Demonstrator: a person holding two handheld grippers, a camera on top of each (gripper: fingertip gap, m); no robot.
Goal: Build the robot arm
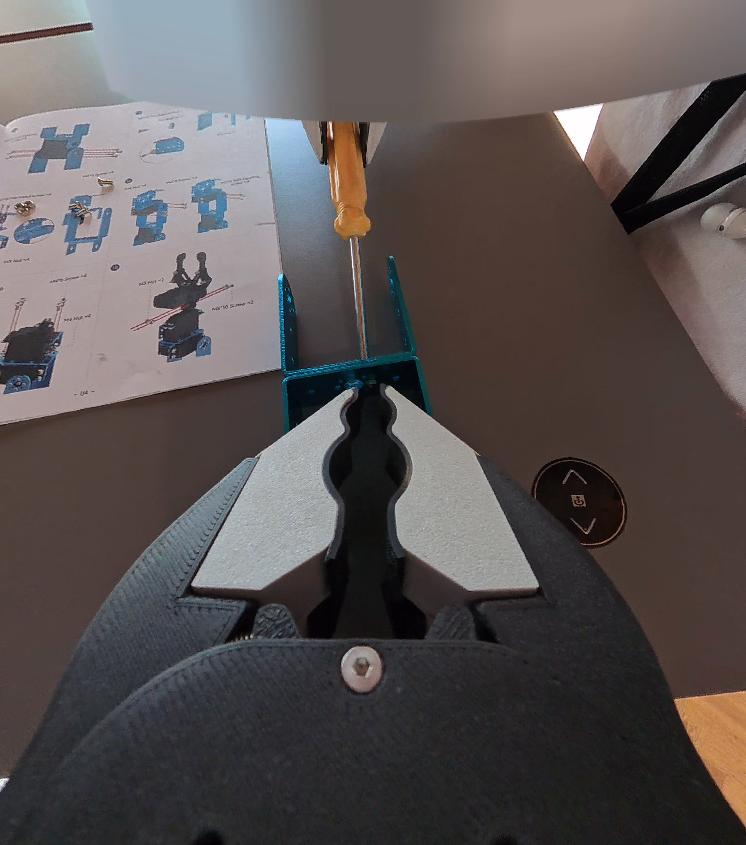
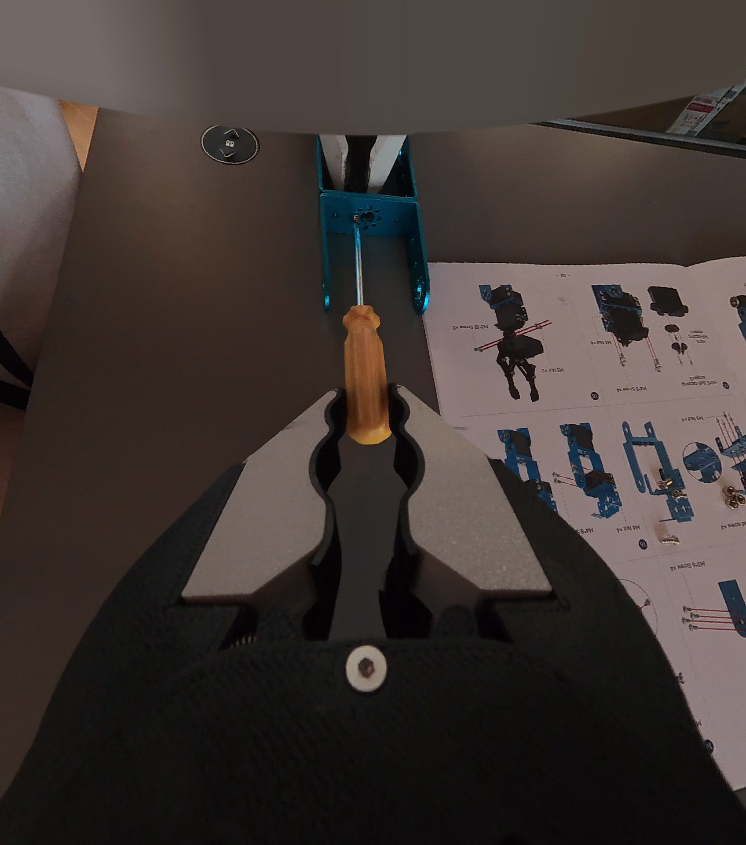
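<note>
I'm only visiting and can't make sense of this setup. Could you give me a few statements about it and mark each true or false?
1. The right gripper clamps the orange screwdriver by its handle. True.
2. The screwdriver's tip meets a screw on the blue metal bracket. True.
3. The left gripper holds the open instruction booklet. False: its fingertips are at the bracket; the booklet lies flat on the dark table.
4. Loose screws lie on the booklet. True.
5. The round control button is red. False: it is black.
</note>
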